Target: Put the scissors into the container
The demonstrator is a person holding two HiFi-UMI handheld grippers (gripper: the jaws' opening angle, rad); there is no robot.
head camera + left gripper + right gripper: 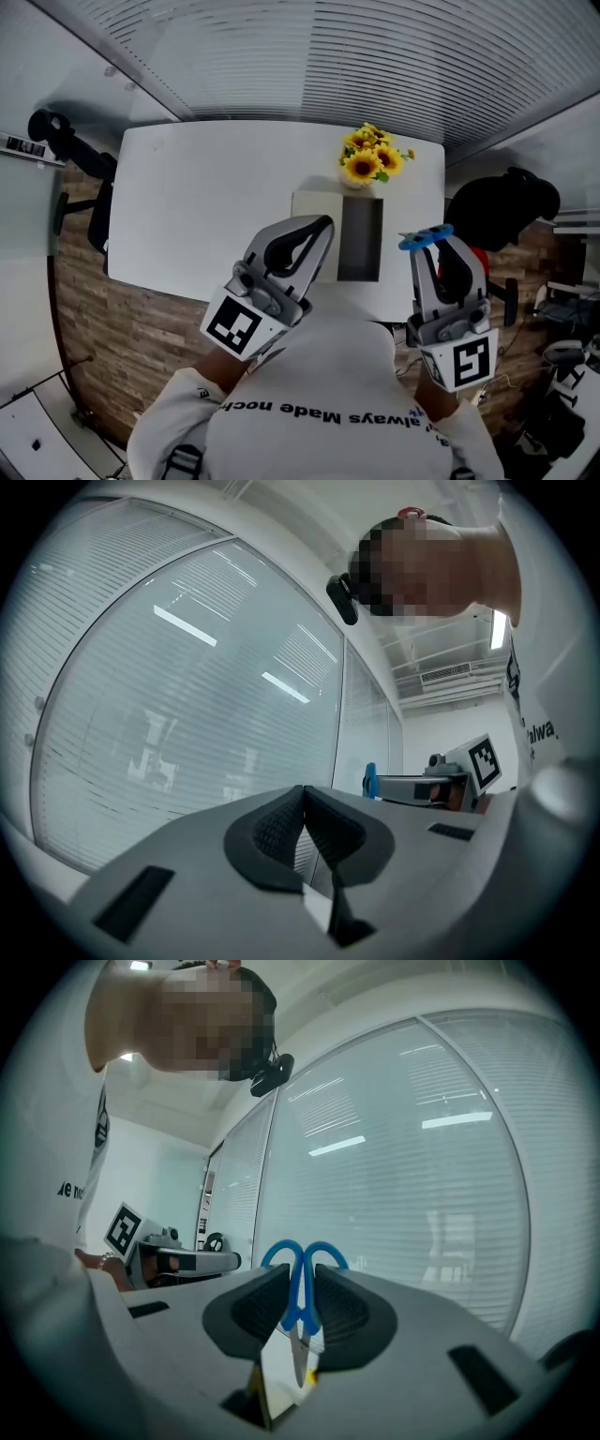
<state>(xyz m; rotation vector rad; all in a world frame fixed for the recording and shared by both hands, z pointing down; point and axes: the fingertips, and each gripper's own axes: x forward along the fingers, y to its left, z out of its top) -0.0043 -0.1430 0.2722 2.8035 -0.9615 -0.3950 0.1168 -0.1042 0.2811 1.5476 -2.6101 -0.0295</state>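
Blue-handled scissors (424, 238) are clamped in my right gripper (427, 247), raised just right of the table's near right corner. In the right gripper view the scissors (300, 1299) stand between the pads of the right gripper (300, 1283), handle loops outward and the blades pointing back toward the camera. The container (361, 239), a dark oblong open box, sits on the white table (206, 206) between the two grippers. My left gripper (322, 227) is shut on nothing, just left of the container; in its own view the left gripper (303, 799) has its pads touching.
A vase of sunflowers (370, 159) stands right behind the container. A black office chair (80, 159) is at the table's left end, another dark chair (502, 211) at the right. Both gripper views face window blinds.
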